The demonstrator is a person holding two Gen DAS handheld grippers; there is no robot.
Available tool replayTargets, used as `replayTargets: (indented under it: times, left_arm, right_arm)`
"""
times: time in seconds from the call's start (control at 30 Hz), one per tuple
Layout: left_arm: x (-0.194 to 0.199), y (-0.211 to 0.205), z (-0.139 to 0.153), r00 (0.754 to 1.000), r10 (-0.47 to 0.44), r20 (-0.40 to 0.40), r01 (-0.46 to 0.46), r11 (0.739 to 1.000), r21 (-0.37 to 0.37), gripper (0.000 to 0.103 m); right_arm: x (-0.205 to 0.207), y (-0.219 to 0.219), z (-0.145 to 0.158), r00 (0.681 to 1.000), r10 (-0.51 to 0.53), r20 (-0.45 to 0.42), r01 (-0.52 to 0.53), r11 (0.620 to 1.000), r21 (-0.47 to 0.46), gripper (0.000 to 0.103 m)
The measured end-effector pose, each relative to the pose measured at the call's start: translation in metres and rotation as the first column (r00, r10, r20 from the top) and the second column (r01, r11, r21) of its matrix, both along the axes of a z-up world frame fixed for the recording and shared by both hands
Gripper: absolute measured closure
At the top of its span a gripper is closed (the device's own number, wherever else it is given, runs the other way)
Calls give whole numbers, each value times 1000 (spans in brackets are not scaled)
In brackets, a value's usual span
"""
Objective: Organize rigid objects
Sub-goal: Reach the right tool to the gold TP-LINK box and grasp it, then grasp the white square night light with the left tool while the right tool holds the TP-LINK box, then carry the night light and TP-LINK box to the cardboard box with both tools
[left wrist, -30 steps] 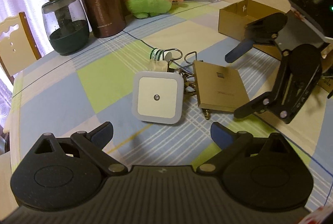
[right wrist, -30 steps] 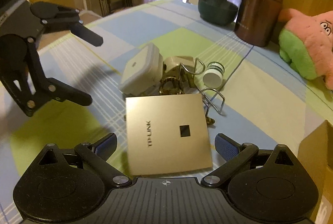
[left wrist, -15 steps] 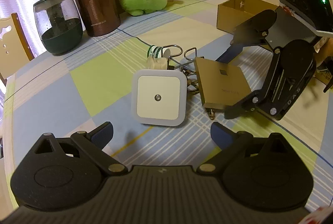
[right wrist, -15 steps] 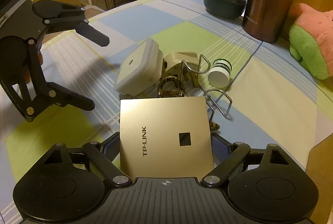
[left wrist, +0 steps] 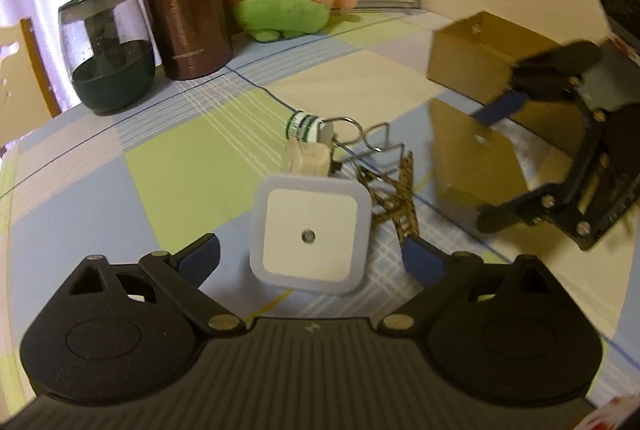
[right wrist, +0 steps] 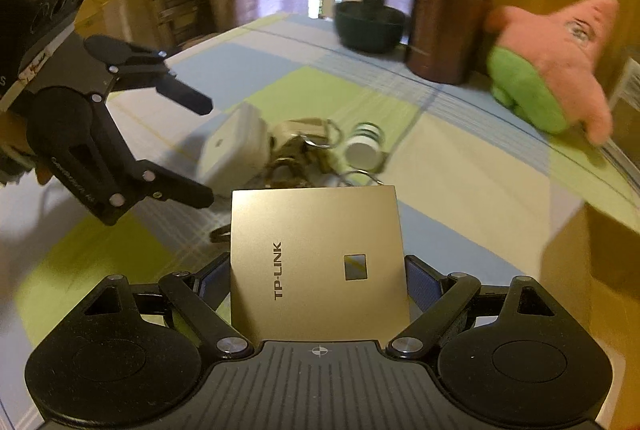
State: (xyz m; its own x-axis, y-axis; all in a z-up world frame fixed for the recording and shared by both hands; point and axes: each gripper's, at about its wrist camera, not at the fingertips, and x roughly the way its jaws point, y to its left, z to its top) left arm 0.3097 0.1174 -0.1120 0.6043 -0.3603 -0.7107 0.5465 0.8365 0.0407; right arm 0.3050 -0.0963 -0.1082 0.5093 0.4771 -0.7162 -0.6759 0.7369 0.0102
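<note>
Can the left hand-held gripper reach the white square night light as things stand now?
Probably yes. The white night light lies just ahead of the left hand-held gripper, whose jaws are closing but not yet touching it. Nothing lies between them; the metal clips sit beside it.

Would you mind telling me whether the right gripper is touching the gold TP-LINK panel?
Touching: in the right wrist view, both pads of the right gripper press the side edges of the gold TP-LINK panel, with no gap visible.

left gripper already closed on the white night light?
No. In the left wrist view the left gripper has its jaws closing, but both fingertips stand clear of the white night light lying on the table between them.
</note>
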Motion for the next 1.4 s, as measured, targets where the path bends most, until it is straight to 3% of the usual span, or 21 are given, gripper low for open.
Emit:
replayTargets:
  times: [0.2,0.3,0.47,0.83,1.4]
  left_arm:
    - [11,-11,-5,1000,17,-1,-17,1000,20,26]
    - [15,-14,-8,999,38,-15,-38,999,24,39]
    - [10,-17,-4,995,100,-15,-99,994,37,40]
    - [-32,-21,27,948,311,-63,-312,950,5,40]
    - [-135,-66,79,880,471,-68,-474,879,-51,40]
  right_arm:
    - [2,-11,-1,997,-69,-24,69,998,8,18]
    - [-1,-14,1,996,-83,-23,83,997,1,18]
    - [-7,-18,6,995,-95,-16,96,995,13,18]
    - [-36,-30,26,981,-190,-27,191,980,49,18]
    - [-140,-81,80,938,-342,-55,347,925,154,18]
